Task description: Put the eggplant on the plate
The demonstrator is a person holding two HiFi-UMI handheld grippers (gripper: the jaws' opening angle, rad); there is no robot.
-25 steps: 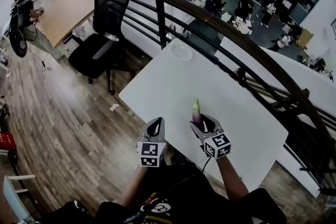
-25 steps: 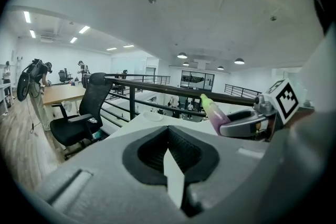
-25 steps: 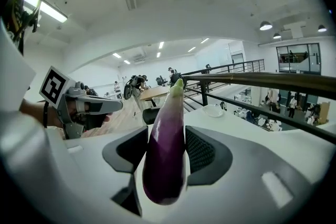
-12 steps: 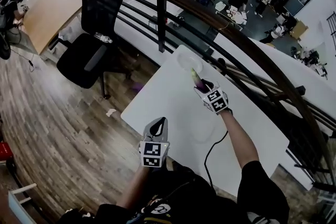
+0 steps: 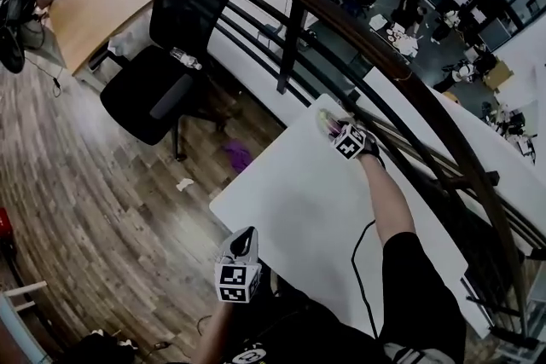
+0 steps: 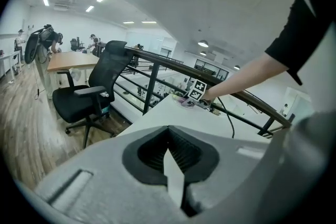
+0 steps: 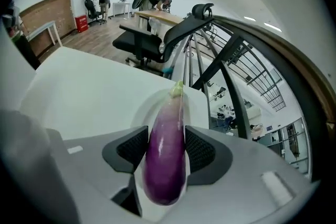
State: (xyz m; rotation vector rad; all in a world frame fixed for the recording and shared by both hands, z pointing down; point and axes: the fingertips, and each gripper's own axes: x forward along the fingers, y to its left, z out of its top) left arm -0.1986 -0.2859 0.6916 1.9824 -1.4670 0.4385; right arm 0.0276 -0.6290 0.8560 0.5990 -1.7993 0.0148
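Observation:
A purple eggplant [image 7: 166,157] with a pale green tip sits between the fingers of my right gripper [image 7: 167,150], which is shut on it. In the right gripper view its tip hangs over the white plate [image 7: 143,113]. From the head view, my right gripper [image 5: 339,130] holds the eggplant [image 5: 327,123] above the plate [image 5: 325,107] at the far corner of the white table [image 5: 299,200]. My left gripper [image 5: 243,236] stays shut and holds nothing, just off the table's near edge. The left gripper view shows the right gripper [image 6: 190,98] far off across the table.
A dark curved railing [image 5: 384,64] runs just behind the plate and along the table's far side. A black office chair [image 5: 171,72] stands on the wood floor to the left. A black cable [image 5: 357,245] lies across the table under my right arm.
My right gripper has carried the eggplant from the near side of the table out to the far corner, over the plate. The left gripper has stayed by the near edge, shut.

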